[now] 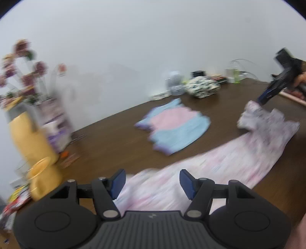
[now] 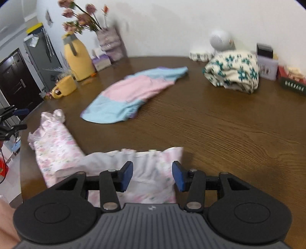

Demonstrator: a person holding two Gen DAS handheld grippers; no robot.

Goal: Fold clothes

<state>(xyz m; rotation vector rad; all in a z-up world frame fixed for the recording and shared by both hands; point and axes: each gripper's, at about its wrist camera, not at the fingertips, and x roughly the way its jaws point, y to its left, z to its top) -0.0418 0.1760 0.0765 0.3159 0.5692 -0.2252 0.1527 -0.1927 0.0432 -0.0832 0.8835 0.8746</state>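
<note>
Brown wooden table (image 2: 220, 122) against a white wall. Pink printed garment (image 1: 220, 162) laid out lengthwise near the front edge, presumably spread for folding. Left gripper (image 1: 152, 183) and right gripper (image 2: 152, 175) are positioned at opposite ends, jaws apart, nothing clamped. Pink-and-blue garment (image 2: 130, 93) lies apart mid-table.

We see a yellow jug (image 2: 78, 59), a yellow mug (image 2: 64, 87), flowers (image 2: 82, 18) and a tissue box (image 2: 101, 61) on the table (image 2: 220, 122).

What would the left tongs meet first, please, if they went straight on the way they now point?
Most likely the pink garment, which lies just past the open left tongs and stretches ahead along the table. Depth is unclear in this blurred view, so they might pass just over it.
</note>
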